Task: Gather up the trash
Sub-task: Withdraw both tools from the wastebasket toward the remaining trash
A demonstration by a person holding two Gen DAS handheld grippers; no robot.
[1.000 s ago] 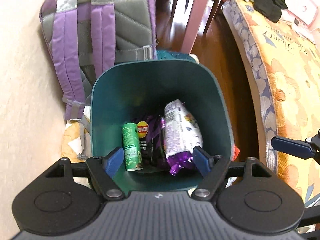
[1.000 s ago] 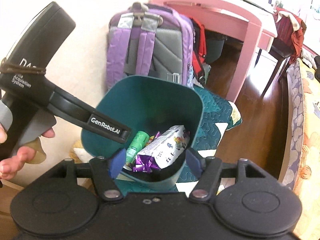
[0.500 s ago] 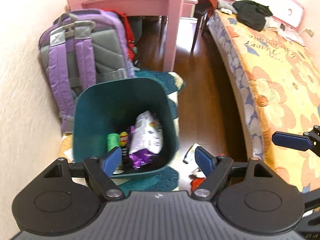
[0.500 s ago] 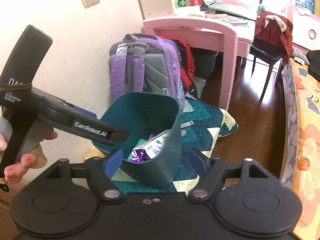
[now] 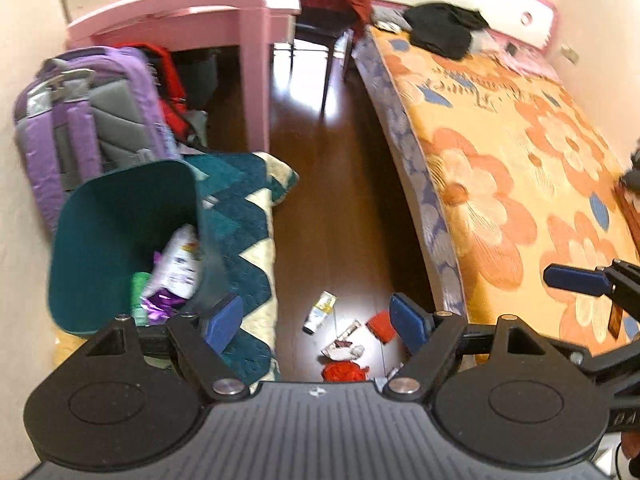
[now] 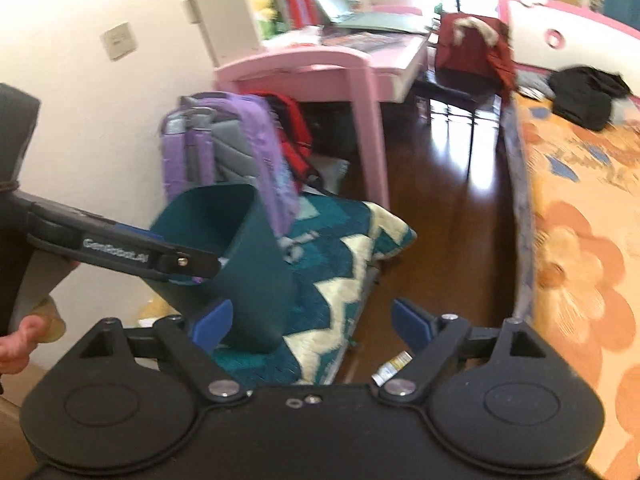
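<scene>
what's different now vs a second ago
Both claws have pulled back from over the teal bin, so litter on the wood floor now shows between the left claw fingers. The right claw has just been opening wider, nothing between its fingers. Unchanged: bin contents, the purple backpack and the quilt.

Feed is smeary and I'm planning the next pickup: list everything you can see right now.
bin: one, teal, on the quilt by the wall
wrappers in bin: several, white, purple, green
floor litter: several pieces, red, white, between quilt and bed
quilt: one, teal and cream, on floor
backpack: one, purple and grey, against wall
desk: one, pink
bed: one, orange floral cover
left tongs: open, empty
right tongs: just been opening, empty
</scene>
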